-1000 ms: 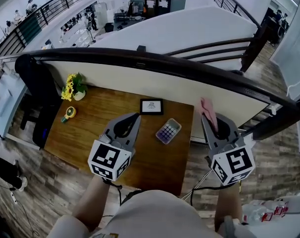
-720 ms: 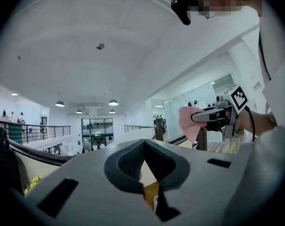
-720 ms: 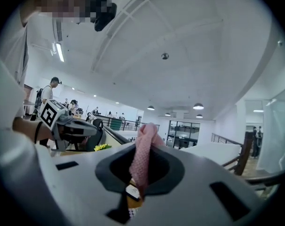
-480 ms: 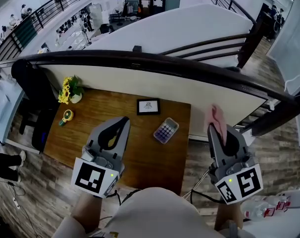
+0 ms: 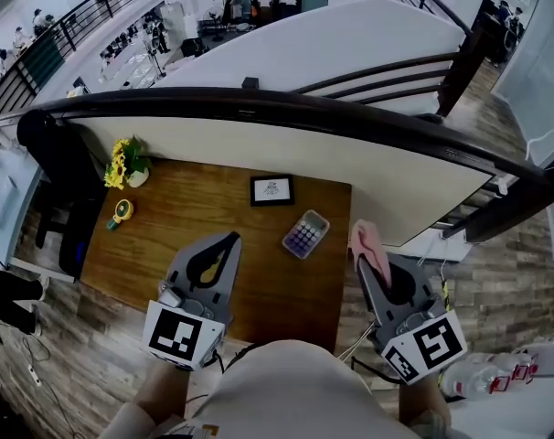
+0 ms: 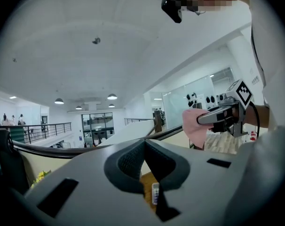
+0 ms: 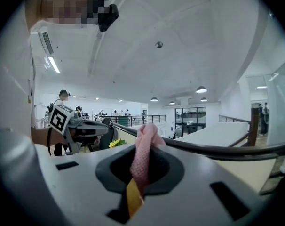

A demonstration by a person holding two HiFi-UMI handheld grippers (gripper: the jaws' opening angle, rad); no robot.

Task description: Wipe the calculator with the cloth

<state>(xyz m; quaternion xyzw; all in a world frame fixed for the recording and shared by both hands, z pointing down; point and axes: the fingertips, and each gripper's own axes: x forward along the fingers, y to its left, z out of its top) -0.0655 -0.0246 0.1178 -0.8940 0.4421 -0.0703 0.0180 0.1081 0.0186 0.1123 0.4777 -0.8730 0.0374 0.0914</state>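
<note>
The right gripper (image 5: 370, 268) has its jaws clenched on the pink cloth (image 7: 143, 154) — a narrow bunched fold pokes out past the tips, with the rest pinched between them. The left gripper (image 6: 143, 144) has its jaws pressed together with nothing in them. Both are held up above the wooden tabletop (image 5: 158, 218), pointing away from the person. In the head view the right one sits just off the tabletop's right edge, over the floor.

The calculator (image 5: 305, 233) lies flat on the right part of the tabletop, turned at a slant. It is on the person's side of a small framed card (image 5: 271, 190) and near the right edge. It is well apart from the cloth, and nothing touches it. A vase of sunflowers (image 5: 126, 161) and a small yellow-and-green object (image 5: 122, 212) stand at the far left, out of the way.

Wiping looks not yet begun; the cloth has to come down and across onto the keys first. The main risk is the calculator itself. It looks light and lies loose close to the edge, so a stroke towards the right could slide it off onto the floor — more so with the left gripper not steadying it. The cloth is also gripped by a thin fold, so a hard drag could pull it free, or bring the bare tips down onto the keys.
</note>
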